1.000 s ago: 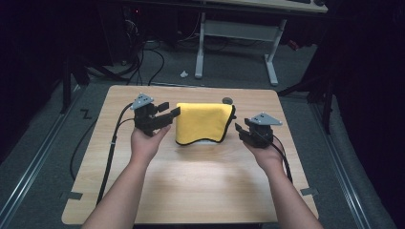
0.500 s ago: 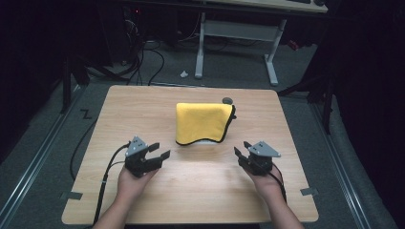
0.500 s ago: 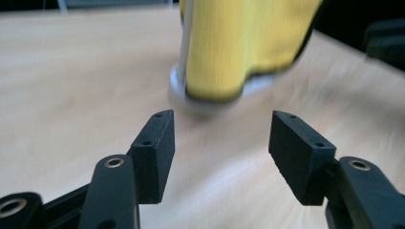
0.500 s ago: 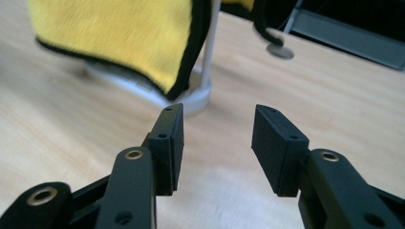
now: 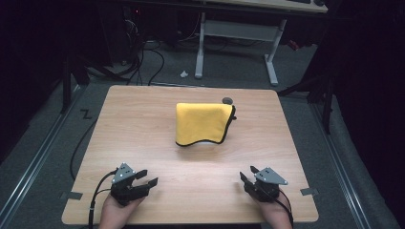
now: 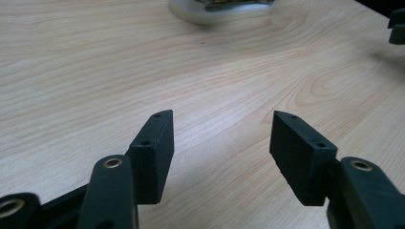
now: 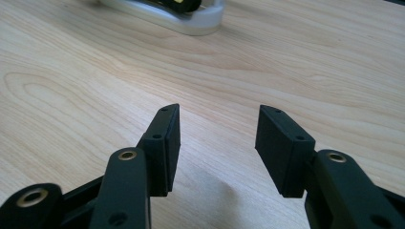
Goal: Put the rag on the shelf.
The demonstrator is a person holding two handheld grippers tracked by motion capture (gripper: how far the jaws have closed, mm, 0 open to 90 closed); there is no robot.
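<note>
**High view: one yellow cloth draped mid-bench, both tongs parked empty**

The single yellow cloth (image 5: 200, 123) lies at the bench's (image 5: 143, 119) middle, toward the far side, draped over a pale base, probably as a cover. One small dark round thing (image 5: 228, 100) sits just beyond it. Two tongs rest well apart at the near edge: left tongs (image 5: 144, 178) and right tongs (image 5: 247, 174), both with jaws spread, holding nothing; the right jaws have just been widening.

floor (image 5: 43, 143): grey, maybe carpet | white-legged desk (image 5: 239, 43) behind | cables (image 5: 143, 57) on floor | surroundings dark
</note>
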